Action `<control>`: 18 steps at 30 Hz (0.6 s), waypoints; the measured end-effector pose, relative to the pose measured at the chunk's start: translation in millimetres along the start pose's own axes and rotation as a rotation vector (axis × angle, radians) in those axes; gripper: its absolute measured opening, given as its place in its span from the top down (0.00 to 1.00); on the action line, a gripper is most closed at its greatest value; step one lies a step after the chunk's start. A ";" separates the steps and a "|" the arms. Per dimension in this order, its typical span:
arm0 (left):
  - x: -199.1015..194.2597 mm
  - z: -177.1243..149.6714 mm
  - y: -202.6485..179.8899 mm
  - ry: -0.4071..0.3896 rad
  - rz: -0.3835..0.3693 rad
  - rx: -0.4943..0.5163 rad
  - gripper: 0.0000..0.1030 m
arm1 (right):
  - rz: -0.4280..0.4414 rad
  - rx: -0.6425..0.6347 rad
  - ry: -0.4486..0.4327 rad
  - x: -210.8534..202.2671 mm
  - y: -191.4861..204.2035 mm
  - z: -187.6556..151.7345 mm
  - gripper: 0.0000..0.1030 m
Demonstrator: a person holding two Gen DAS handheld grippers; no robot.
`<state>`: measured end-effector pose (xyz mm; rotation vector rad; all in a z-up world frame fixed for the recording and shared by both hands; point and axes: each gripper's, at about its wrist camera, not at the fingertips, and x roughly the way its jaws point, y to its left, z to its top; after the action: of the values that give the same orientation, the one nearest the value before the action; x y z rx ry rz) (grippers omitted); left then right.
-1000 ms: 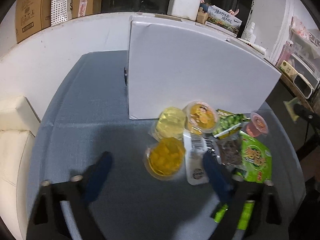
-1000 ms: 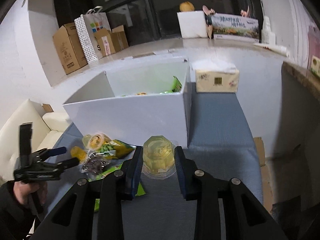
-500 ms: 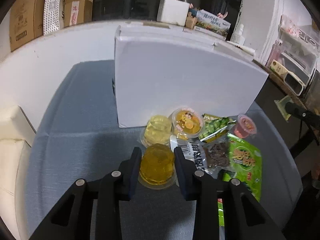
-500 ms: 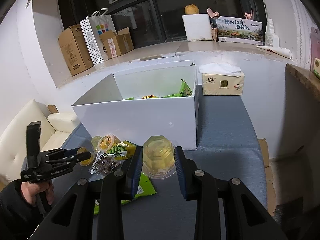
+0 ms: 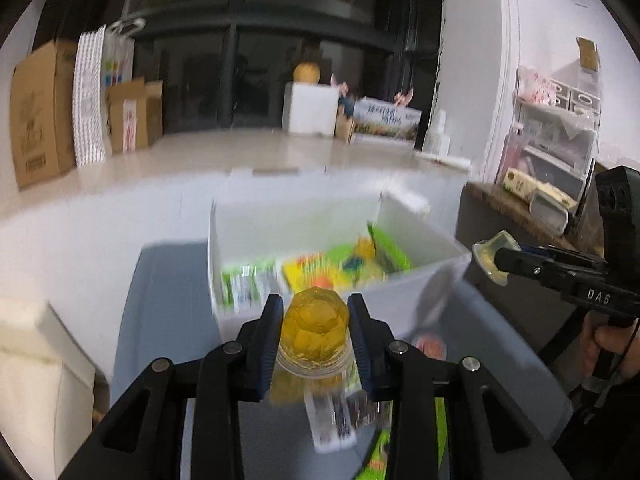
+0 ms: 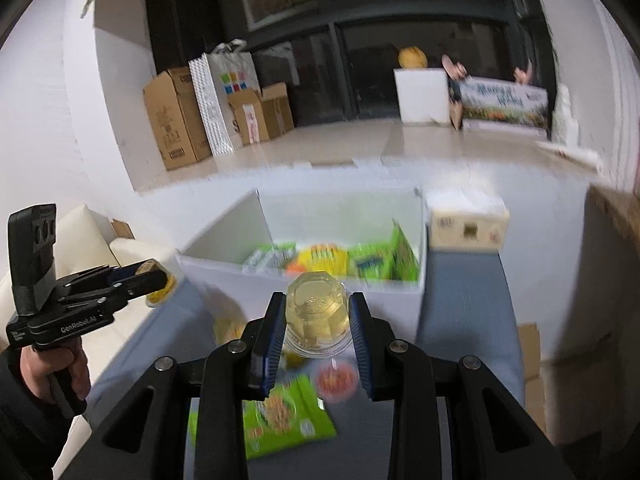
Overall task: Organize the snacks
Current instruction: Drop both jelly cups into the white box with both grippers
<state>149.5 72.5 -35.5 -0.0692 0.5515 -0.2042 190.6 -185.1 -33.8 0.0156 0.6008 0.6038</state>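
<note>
Left wrist view first: the left gripper [image 5: 315, 334] has its blue-padded fingers [image 5: 269, 344] pinched narrow on a clear plastic cup of amber-orange fruit jelly [image 5: 313, 334], gripped by the sides so it stays upright and sealed end up. It hangs above the grey-blue tablecloth [image 5: 160, 320], just short of the open white cardboard box [image 5: 256, 236], where blurred green and yellow snack packets [image 5: 316, 266] already lie; I'd judge the cup is headed in with them. Loose wrappers [image 5: 336, 420] remain on the cloth below. At the right edge the other tool pokes in, gripping something pale.

Half a second ago this cup sat low on the cloth among the pile with only the box's closed-looking side in sight; now it is raised and the box's inside shows, and the streaked blur suggests quick motion.

Right wrist view: the right gripper [image 6: 317, 328] is likewise closed narrow on a clear plastic cup of pale yellow jelly [image 6: 316, 316], held upright before the box's near wall [image 6: 224, 276]. A green foil snack bag [image 6: 288, 416] and a small red-lidded cup [image 6: 336, 378] wait on the cloth underneath. A beige tissue box [image 6: 466, 226] stands beside the white box. Compared with the earlier picture, this cup sits higher and nearer the box rim, and the left tool has risen too.
</note>
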 end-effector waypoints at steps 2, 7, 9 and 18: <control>7.8 20.1 0.7 -0.021 0.004 0.009 0.64 | 0.001 -0.016 -0.007 11.4 -0.3 18.6 0.67; 44.7 55.4 3.7 -0.016 0.006 0.034 0.64 | 0.013 0.004 0.046 62.4 -11.1 50.0 0.67; 60.9 62.6 4.9 -0.005 0.011 0.042 0.64 | 0.002 -0.002 0.064 78.1 -12.9 53.0 0.67; 86.9 52.1 17.8 0.045 0.052 -0.015 0.00 | -0.039 0.012 0.112 102.5 -24.8 44.9 0.03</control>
<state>252.3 72.1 -37.8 -0.0649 0.5989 -0.1517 295.3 -143.5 -55.0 -0.0192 0.7121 0.5660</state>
